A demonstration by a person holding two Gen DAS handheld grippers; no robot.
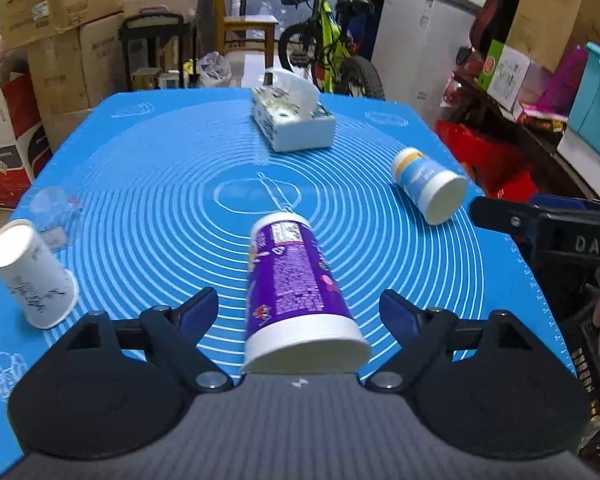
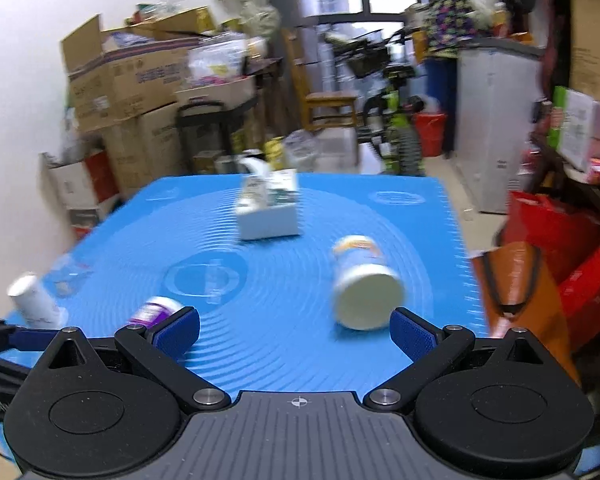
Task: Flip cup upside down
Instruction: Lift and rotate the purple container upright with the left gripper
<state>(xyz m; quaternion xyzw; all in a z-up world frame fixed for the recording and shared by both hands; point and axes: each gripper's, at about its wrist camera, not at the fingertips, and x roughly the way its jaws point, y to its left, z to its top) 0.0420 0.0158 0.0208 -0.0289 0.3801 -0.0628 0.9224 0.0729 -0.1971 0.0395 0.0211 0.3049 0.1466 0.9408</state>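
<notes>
A purple cup (image 1: 292,292) lies on its side on the blue mat (image 1: 160,184), its white rim end toward me. My left gripper (image 1: 298,312) is open with a finger on each side of the cup, apart from it. The purple cup also shows in the right wrist view (image 2: 154,312), behind the left finger. A blue-and-white cup (image 1: 428,184) lies on its side at the right; in the right wrist view it (image 2: 362,280) lies just ahead of my open, empty right gripper (image 2: 296,334). A white cup (image 1: 32,276) stands upside down at the left.
A tissue box (image 1: 292,120) stands at the far middle of the mat. A clear glass (image 1: 54,210) stands behind the white cup. The right gripper's body (image 1: 548,232) shows at the mat's right edge. Boxes, a bicycle and shelves surround the table.
</notes>
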